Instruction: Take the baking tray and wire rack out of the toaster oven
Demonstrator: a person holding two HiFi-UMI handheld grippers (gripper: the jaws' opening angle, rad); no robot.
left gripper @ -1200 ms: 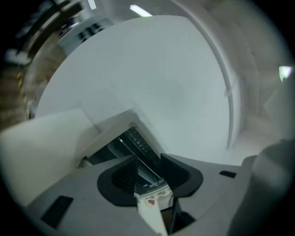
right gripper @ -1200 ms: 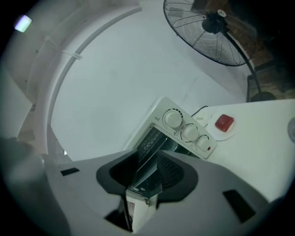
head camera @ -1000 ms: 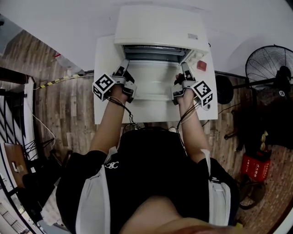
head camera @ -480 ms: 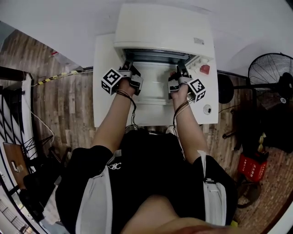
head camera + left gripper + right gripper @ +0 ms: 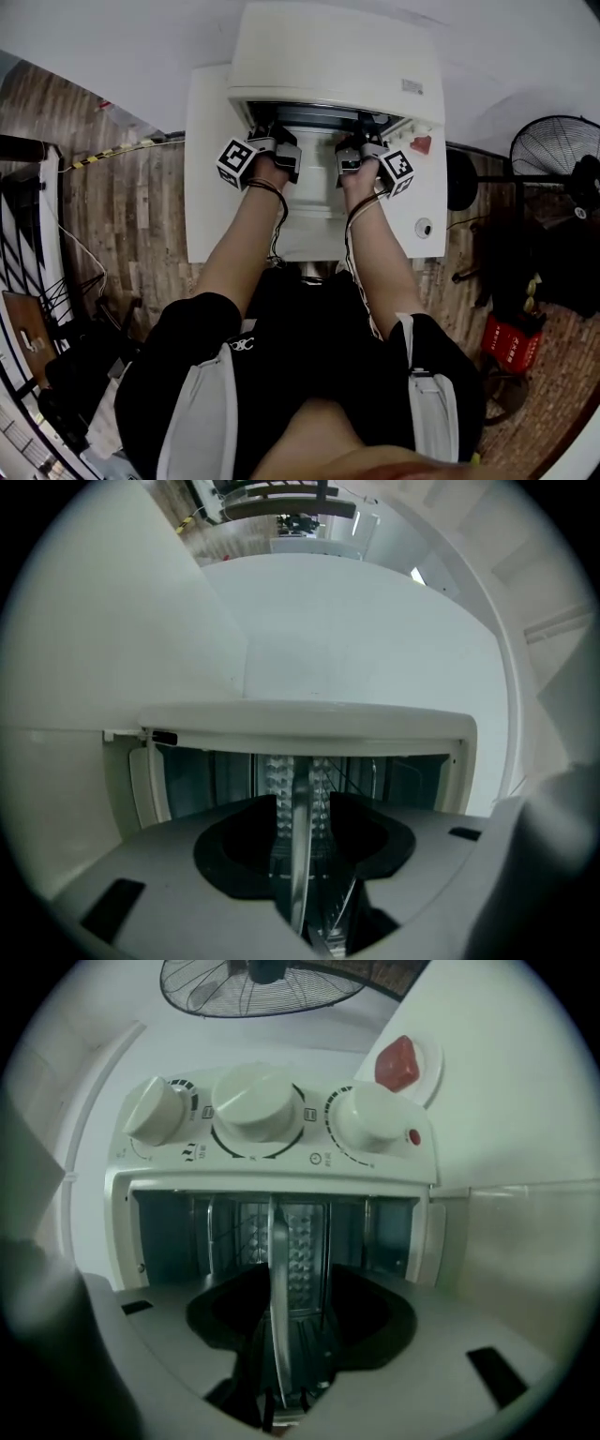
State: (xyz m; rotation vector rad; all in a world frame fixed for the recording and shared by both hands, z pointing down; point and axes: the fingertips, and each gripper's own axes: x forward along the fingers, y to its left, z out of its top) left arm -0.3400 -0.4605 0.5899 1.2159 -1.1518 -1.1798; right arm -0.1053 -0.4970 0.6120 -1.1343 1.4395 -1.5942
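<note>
Now left claw [image 5: 297, 772] and right claw [image 5: 286, 1234], jaws just opening apart, straddle the thin, shiny baking tray [image 5: 278, 1335] edge.

Cream toaster oven [image 5: 333, 56], wht table [image 5: 211, 206], brn wood-grain floor [image 5: 122, 220].

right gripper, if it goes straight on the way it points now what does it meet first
Most likely the thin metal rim of the baking tray in the open cream toaster oven. That rim stands between the right gripper's jaws, which have just been opening. Depth is unclear.
</note>
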